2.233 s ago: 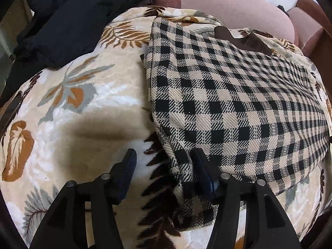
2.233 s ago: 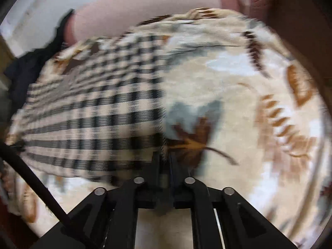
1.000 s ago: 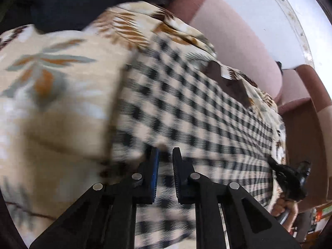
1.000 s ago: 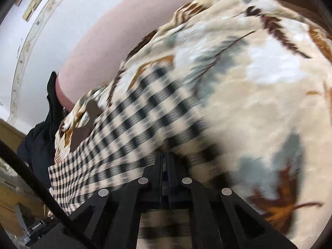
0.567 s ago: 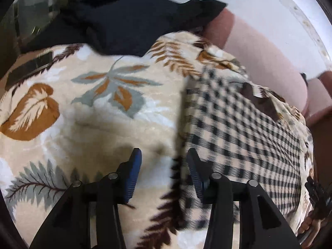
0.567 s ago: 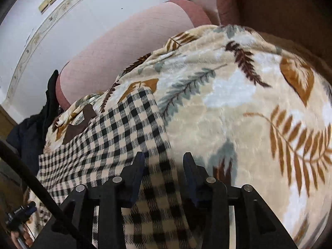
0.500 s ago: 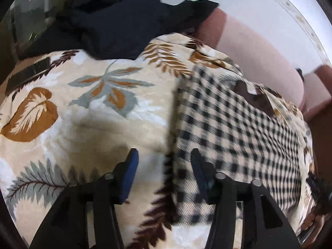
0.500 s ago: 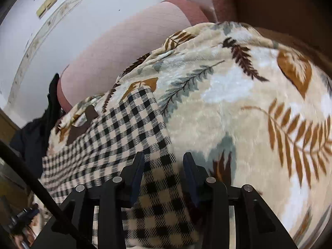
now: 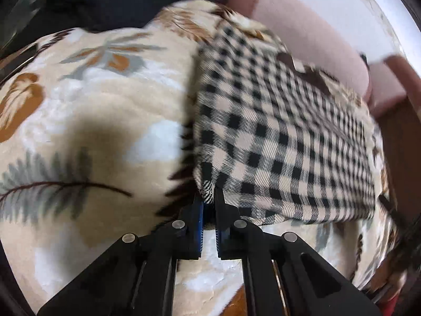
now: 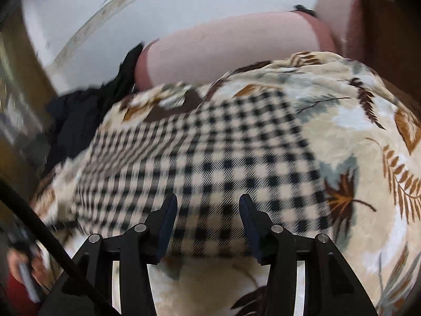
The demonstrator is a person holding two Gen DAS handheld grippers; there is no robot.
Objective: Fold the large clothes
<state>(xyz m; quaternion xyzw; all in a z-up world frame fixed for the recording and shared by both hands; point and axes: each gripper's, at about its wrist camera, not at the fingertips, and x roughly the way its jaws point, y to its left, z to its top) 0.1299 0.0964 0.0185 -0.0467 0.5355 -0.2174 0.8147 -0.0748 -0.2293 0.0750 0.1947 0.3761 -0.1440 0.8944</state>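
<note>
A folded black-and-cream checked garment [image 9: 276, 137] lies on a leaf-patterned blanket [image 9: 92, 105]; its brown collar [image 9: 302, 71] is at the far end. My left gripper [image 9: 209, 197] is shut on the garment's near left corner, and the cloth rises into the pinch. In the right wrist view the same garment [image 10: 210, 163] spreads over the blanket [image 10: 368, 184]. My right gripper [image 10: 208, 205] hovers over its near edge, jaws opening, with checked cloth below the gap and neither pad pressing on it.
Dark clothes [image 9: 105, 0] are heaped at the blanket's far left, also seen as the dark pile [image 10: 76, 121]. A pink sofa back [image 10: 231, 47] runs behind the blanket. A person's hand [image 10: 23, 266] shows at the lower left.
My left gripper went from open beside the garment's left edge to shut on its near corner. My right gripper opened wider and slid left from the garment's right edge to over its middle.
</note>
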